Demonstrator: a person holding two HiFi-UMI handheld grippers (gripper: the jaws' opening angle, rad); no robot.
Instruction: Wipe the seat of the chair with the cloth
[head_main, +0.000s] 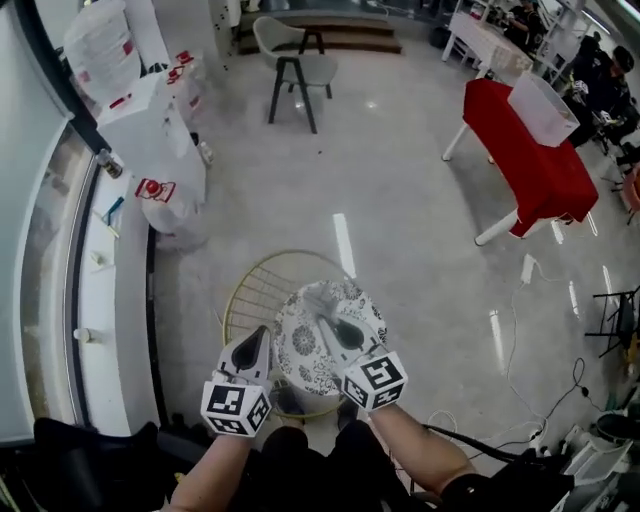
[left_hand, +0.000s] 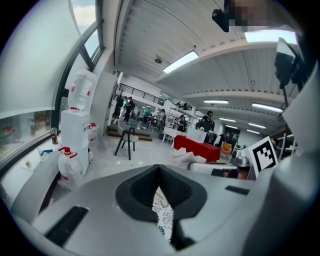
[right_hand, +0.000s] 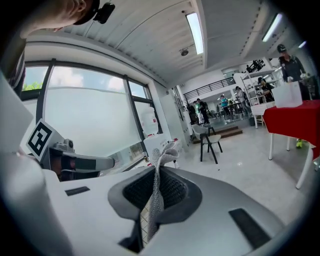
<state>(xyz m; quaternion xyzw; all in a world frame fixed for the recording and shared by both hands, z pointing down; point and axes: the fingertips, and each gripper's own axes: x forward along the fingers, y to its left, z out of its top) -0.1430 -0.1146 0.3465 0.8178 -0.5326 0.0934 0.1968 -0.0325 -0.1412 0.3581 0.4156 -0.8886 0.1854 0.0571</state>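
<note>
The right gripper (head_main: 338, 328) has its jaws clamped on the grey cloth (right_hand: 158, 172), above the chair's patterned seat (head_main: 300, 345). The left gripper (head_main: 256, 342), jaws together on nothing, hovers at the seat's 9 o'clock edge.

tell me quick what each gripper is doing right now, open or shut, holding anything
Left gripper: shut, nothing between its jaws.
Right gripper: shut on the cloth.
</note>
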